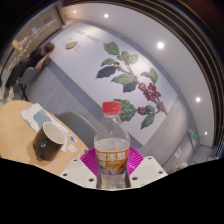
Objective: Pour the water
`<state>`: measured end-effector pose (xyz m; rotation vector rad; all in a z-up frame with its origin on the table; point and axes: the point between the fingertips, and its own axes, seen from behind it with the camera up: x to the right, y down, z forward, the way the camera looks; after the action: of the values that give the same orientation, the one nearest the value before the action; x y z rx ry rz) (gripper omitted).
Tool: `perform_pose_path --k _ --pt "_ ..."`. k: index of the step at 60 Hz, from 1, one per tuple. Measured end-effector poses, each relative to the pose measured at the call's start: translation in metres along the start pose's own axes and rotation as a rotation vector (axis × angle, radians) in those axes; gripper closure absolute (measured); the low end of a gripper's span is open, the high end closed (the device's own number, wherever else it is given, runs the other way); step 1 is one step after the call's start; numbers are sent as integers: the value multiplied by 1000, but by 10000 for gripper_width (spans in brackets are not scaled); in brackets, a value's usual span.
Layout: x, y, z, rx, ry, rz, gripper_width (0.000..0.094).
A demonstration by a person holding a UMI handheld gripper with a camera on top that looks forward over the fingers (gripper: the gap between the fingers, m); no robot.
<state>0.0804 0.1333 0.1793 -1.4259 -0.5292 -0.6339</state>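
Note:
A clear plastic water bottle (111,145) with a red cap and an orange label stands upright between my fingers. My gripper (112,165) is shut on the bottle's lower body, the magenta pads (90,160) pressing on both sides, and holds it raised above the table. A white mug (50,139) with a dark inside stands on the round wooden table (15,135), to the left of the bottle and lower than it.
A white cloth or paper (38,116) lies on the table behind the mug. A grey wall with a leaf-and-berry mural (130,85) fills the background. A person (35,62) stands far off at the back left.

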Motion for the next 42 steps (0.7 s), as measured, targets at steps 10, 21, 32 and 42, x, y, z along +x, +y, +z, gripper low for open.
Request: perform_pose_path --k 10,21,32,42 --pt "20 -45 36 65 50 -874 616" --pt "-16 -54 59 120 40 -1393 607" --pt "-31 -55 45 153 17 -1690 597" --pt "-22 -67 44 178 -33 -1686 591"
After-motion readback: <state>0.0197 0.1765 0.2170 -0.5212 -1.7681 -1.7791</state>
